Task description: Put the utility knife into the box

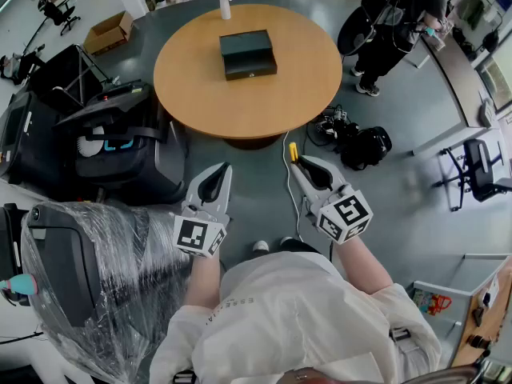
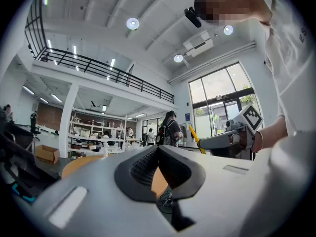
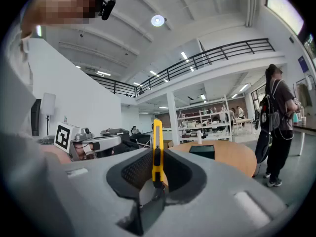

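Two grippers reach out ahead of me over the grey floor (image 1: 258, 184). My left gripper (image 1: 219, 170) has its jaws pressed together with nothing between them. My right gripper (image 1: 299, 163), at the left one's 3 o'clock, pinches the yellow utility knife (image 3: 157, 149), and the knife's end sticks out past the jaw tips toward 12 o'clock. Farther on at 12 o'clock stands the round wooden table (image 1: 200, 94), well apart from both grippers. The dark box (image 1: 248, 54) sits near its middle, with a white bottle (image 1: 225, 5) at the box's 11 o'clock by the far rim. A person (image 1: 396, 18) in dark clothes stands on the floor at the table's 2 o'clock.
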`<state>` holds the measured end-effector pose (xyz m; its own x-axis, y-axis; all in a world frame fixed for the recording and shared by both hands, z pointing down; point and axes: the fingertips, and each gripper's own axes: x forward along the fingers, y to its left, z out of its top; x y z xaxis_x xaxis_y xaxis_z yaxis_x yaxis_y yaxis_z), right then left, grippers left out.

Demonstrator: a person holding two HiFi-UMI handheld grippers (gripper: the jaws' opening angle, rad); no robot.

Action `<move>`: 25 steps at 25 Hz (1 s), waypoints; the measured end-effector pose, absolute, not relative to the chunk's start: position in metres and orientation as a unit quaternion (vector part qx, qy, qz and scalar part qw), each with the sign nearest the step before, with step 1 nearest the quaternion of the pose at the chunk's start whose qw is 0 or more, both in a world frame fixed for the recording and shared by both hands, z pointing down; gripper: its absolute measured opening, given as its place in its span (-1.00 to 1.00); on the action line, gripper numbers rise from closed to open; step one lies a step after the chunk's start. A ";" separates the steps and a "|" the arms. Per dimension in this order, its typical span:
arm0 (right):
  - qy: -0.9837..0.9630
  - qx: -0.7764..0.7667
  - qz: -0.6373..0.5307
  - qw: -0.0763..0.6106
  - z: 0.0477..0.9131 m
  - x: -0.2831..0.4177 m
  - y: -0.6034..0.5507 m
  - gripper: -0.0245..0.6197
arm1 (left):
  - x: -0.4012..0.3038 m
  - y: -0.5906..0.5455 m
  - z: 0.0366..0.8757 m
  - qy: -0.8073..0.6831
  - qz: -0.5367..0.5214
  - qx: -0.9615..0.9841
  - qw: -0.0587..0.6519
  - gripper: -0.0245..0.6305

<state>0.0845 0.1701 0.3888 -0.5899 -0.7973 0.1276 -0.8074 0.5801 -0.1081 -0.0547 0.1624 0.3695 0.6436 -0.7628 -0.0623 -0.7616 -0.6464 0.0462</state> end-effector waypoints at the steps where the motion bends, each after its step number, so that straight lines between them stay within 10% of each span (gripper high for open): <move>1: -0.888 0.453 0.077 0.033 0.389 0.081 0.169 -0.75 | -0.061 0.161 0.373 -0.423 -0.040 0.905 0.009 -0.87; 25: -0.904 0.419 0.076 0.047 0.405 0.089 -0.057 -0.75 | -0.049 -0.051 0.396 -0.449 -0.023 0.893 -0.001 -0.87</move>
